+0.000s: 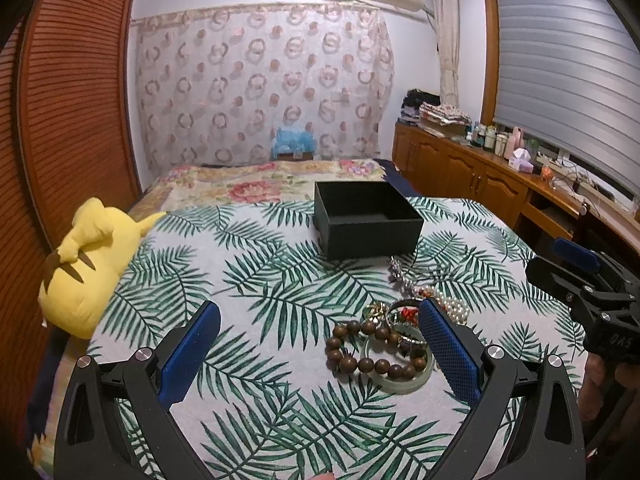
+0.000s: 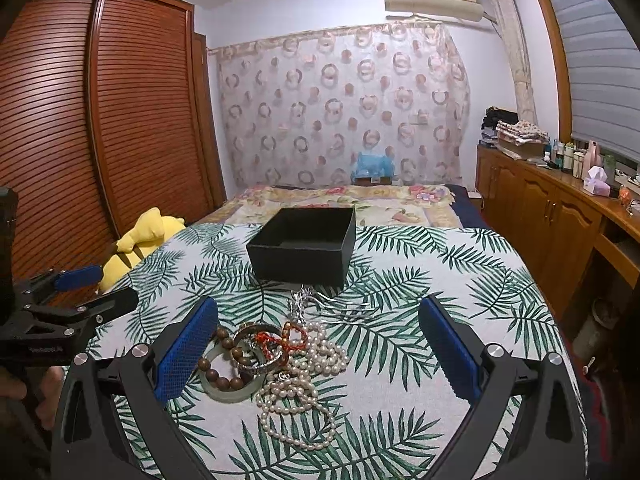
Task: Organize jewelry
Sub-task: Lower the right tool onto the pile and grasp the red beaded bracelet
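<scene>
A pile of jewelry lies on the leaf-print bedspread [image 1: 256, 280]: a brown wooden bead bracelet [image 1: 360, 350], a pale green jade bangle [image 1: 400, 384], a pearl necklace [image 2: 304, 384], a red cord bracelet [image 2: 290, 336] and a silver chain [image 2: 320, 304]. An open, empty black box [image 1: 366, 216] [image 2: 306, 244] stands just beyond the pile. My left gripper [image 1: 320, 352] is open, hovering near the beads with nothing held. My right gripper [image 2: 318, 350] is open above the pearls, also holding nothing. Each gripper shows at the edge of the other's view.
A yellow plush toy [image 1: 86, 264] lies at the bed's left edge beside a slatted wooden wardrobe [image 2: 100, 128]. Wooden cabinets [image 2: 552, 216] with bottles and a tissue box run along the right under a blinded window. A floral quilt [image 1: 256, 180] covers the far bed.
</scene>
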Demonstrator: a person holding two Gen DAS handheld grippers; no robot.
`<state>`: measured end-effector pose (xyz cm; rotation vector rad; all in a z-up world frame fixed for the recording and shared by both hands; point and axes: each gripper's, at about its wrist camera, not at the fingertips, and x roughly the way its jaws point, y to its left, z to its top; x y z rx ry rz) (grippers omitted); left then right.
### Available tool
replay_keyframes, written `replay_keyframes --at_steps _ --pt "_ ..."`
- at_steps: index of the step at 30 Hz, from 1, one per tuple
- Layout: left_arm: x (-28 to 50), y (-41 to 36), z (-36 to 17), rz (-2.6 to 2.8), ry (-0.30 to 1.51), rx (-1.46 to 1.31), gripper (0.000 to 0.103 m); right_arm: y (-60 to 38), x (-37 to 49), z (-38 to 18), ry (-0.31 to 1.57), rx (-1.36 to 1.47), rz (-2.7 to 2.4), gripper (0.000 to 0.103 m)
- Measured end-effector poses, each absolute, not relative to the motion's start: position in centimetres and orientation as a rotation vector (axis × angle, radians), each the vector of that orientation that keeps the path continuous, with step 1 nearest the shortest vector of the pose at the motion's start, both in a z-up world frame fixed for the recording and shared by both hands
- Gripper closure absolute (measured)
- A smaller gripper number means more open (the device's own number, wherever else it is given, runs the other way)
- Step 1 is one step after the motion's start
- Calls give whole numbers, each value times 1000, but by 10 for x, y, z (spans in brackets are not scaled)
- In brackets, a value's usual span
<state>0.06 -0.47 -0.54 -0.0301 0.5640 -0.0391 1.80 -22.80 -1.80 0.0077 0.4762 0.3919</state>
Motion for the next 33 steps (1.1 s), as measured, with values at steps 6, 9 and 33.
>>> replay_keyframes --at_steps 6,9,33 --pt "8 -1 -18 -67 593 -37 8 -228 32 -37 541 -15 450 19" --pt "12 -1 -24 -81 613 -35 7 -222 39 -48 593 -35 494 34" --pt "42 -11 -69 -189 777 -20 8 -188 94 -86 784 -109 627 95"
